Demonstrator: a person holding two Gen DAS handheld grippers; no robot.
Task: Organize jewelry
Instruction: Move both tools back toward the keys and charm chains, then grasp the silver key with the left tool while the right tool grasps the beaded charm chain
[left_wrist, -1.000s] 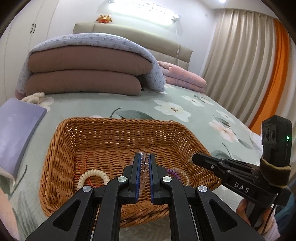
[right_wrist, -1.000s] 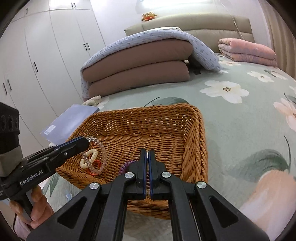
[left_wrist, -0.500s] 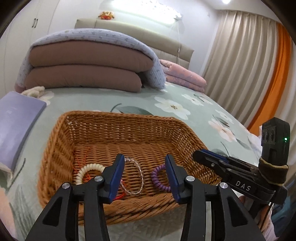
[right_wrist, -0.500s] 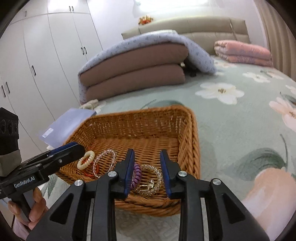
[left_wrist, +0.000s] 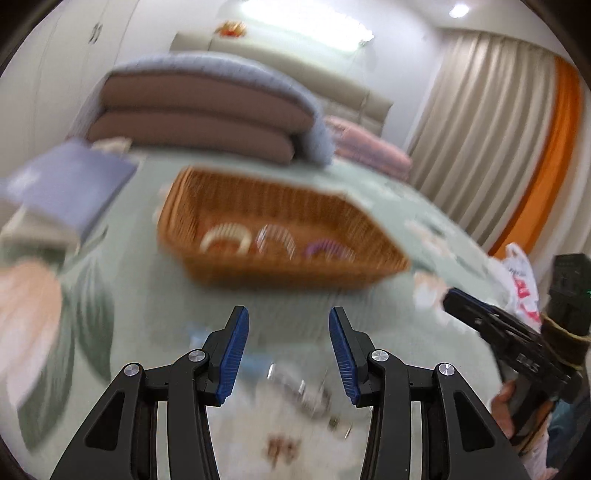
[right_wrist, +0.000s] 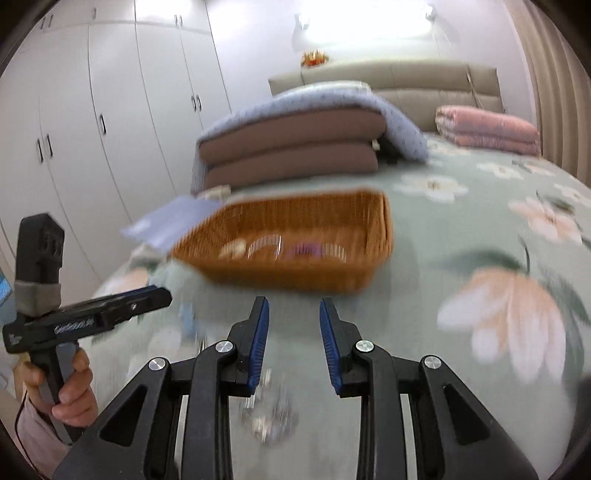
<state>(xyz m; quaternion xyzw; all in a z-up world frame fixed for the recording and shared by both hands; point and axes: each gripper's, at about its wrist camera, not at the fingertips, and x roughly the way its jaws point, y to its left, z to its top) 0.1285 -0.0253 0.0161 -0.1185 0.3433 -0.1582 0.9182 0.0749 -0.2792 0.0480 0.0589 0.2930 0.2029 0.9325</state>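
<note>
Woven wicker in warm orange-brown fills the middle of the left wrist view: the basket (left_wrist: 280, 236) sits on the green floral bedspread (left_wrist: 140, 295), up at twelve o'clock from the left tongs (left_wrist: 288, 328). Inside it, blurred, lie a cream bracelet (left_wrist: 226, 238), a clear bracelet (left_wrist: 277, 240) and a purple coil (left_wrist: 321, 248), side by side along the near wall. The left tongs stand released, blue pads apart with nothing between them. Just below them, at six o'clock, a smeared scatter of small jewelry (left_wrist: 306, 398) lies on the bed. The right tongs (left_wrist: 452, 299) reach in from three o'clock.

In the right wrist view the same basket (right_wrist: 295, 269) lies at twelve o'clock, well apart from the right tongs (right_wrist: 293, 321), whose jaws are parted and empty. Blurred small jewelry (right_wrist: 273, 410) rests on the bedspread at six o'clock. At nine o'clock a hand (right_wrist: 68, 384) grips the left tongs (right_wrist: 162, 295).
</note>
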